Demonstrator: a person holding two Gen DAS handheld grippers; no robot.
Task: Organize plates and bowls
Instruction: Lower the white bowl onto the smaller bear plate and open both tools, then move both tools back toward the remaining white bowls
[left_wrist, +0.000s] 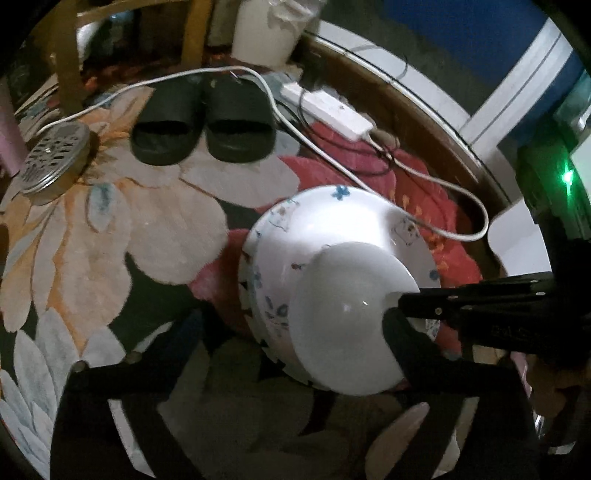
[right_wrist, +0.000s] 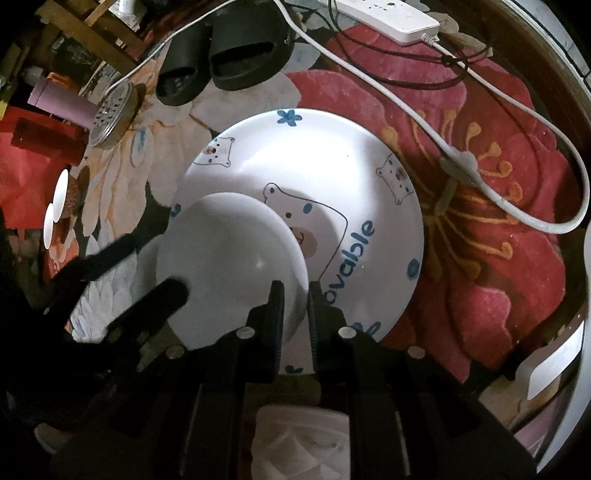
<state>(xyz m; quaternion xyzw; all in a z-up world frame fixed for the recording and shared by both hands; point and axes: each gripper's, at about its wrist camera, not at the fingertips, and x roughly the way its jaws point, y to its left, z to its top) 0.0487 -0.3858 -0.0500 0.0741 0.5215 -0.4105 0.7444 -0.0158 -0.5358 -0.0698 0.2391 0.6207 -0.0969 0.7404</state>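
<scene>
A plain white bowl (right_wrist: 229, 258) is held over a larger white plate (right_wrist: 332, 173) printed with blue bears and the word "lovable", which lies on the flowered rug. My right gripper (right_wrist: 296, 295) is shut on the bowl's near rim. It enters the left wrist view from the right (left_wrist: 397, 308), clamped on the bowl (left_wrist: 343, 314) above the plate (left_wrist: 325, 221). My left gripper (left_wrist: 229, 350) is open; one of its dark fingers (right_wrist: 162, 295) lies by the bowl's left edge, and I cannot tell if it touches the bowl.
Black slippers (left_wrist: 203, 129) lie at the back of the rug. A white power strip (left_wrist: 325, 107) and its cable (right_wrist: 480, 173) run past the plate's right side. A perforated metal lid (left_wrist: 55, 155) and a pink cup (right_wrist: 62, 99) sit at the left.
</scene>
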